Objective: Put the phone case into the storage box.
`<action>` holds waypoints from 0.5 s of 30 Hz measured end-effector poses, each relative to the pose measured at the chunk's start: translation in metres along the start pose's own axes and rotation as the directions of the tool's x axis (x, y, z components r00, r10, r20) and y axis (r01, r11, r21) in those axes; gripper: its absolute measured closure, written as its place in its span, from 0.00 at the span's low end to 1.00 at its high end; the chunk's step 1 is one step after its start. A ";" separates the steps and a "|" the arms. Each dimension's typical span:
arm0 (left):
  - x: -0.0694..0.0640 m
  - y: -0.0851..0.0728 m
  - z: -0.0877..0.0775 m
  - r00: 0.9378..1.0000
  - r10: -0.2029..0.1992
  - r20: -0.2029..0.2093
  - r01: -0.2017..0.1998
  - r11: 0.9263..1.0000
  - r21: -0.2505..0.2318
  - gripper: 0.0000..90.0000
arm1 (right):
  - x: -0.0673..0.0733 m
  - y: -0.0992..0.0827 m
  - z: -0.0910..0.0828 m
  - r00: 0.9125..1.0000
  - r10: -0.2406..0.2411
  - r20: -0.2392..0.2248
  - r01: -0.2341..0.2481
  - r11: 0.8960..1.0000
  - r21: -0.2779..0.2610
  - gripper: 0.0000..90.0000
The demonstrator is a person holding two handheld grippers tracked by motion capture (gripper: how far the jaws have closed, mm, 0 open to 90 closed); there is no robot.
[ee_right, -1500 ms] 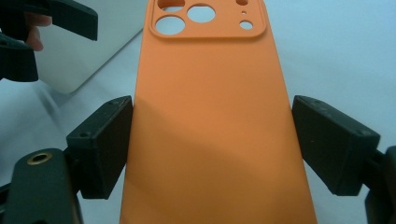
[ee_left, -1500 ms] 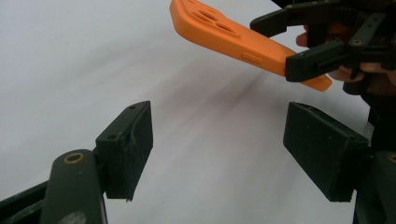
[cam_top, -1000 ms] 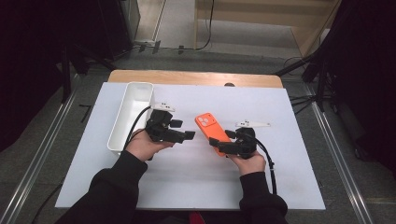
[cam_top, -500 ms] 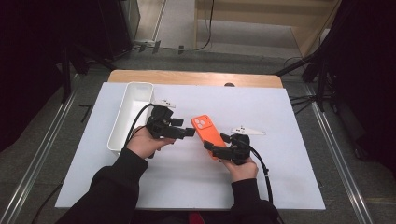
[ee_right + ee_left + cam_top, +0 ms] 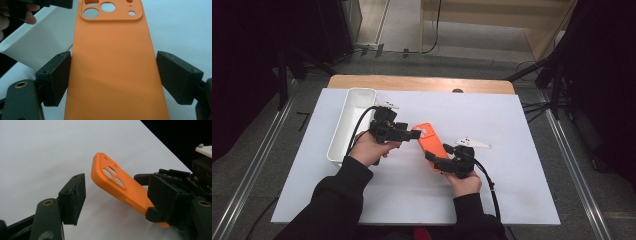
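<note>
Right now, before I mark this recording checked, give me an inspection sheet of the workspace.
Surface: white table top, bare around the hands; a wooden strip runs along its far edge.
Job's things: orange phone case, camera cutouts at its far end, raised off the table; white tray at the left.
Clutter: a small dark spot on the wooden strip, too small to tell.
Grippers: right gripper clamps the case across its width near the lower end; left gripper is at the cutout end, its jaws have just been closing, one pad not yet touching.
Cables: a black cable trails from the right gripper, another from the left.
Surroundings: grey floor, metal rails, dark stands, a wooden platform beyond.
</note>
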State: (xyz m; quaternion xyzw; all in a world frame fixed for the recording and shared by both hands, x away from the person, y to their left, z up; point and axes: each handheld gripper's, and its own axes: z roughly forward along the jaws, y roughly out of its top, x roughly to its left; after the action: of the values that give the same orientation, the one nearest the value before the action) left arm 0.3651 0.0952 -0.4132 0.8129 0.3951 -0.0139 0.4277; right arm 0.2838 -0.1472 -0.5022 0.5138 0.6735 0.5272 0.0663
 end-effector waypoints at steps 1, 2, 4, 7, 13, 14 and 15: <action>0.000 0.000 0.001 1.000 -0.005 0.001 0.005 1.000 -0.001 0.35 | 0.001 0.000 0.001 1.000 -0.003 -0.002 0.003 1.000 -0.007 0.17; 0.001 0.001 0.001 1.000 -0.012 -0.004 0.012 1.000 0.000 0.35 | 0.002 -0.001 0.001 1.000 -0.011 0.005 0.011 1.000 -0.013 0.17; 0.002 0.002 0.002 1.000 -0.020 -0.006 0.020 1.000 0.003 0.38 | 0.004 -0.001 0.002 1.000 -0.009 0.003 0.009 1.000 -0.022 0.17; 0.003 0.004 0.003 0.999 -0.039 -0.011 0.039 0.999 0.000 0.38 | 0.006 -0.003 0.004 1.000 0.002 0.006 -0.002 1.000 -0.030 0.17; 0.006 0.006 0.006 0.997 -0.069 -0.020 0.069 0.998 0.005 0.40 | 0.008 -0.007 0.005 1.000 0.025 0.007 -0.025 0.998 -0.058 0.17; 0.006 0.006 0.006 0.997 -0.076 -0.021 0.076 0.997 0.001 0.40 | 0.008 -0.007 0.005 1.000 0.027 0.007 -0.026 0.998 -0.061 0.17; 0.007 0.006 0.007 0.997 -0.079 -0.020 0.079 0.997 -0.001 0.40 | 0.008 -0.008 0.005 1.000 0.029 0.008 -0.029 0.997 -0.065 0.17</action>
State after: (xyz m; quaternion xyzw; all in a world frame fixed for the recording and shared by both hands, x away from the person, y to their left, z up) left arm 0.3761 0.0924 -0.4157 0.7966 0.4312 -0.0227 0.4231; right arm 0.2784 -0.1371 -0.5065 0.5233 0.6483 0.5474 0.0782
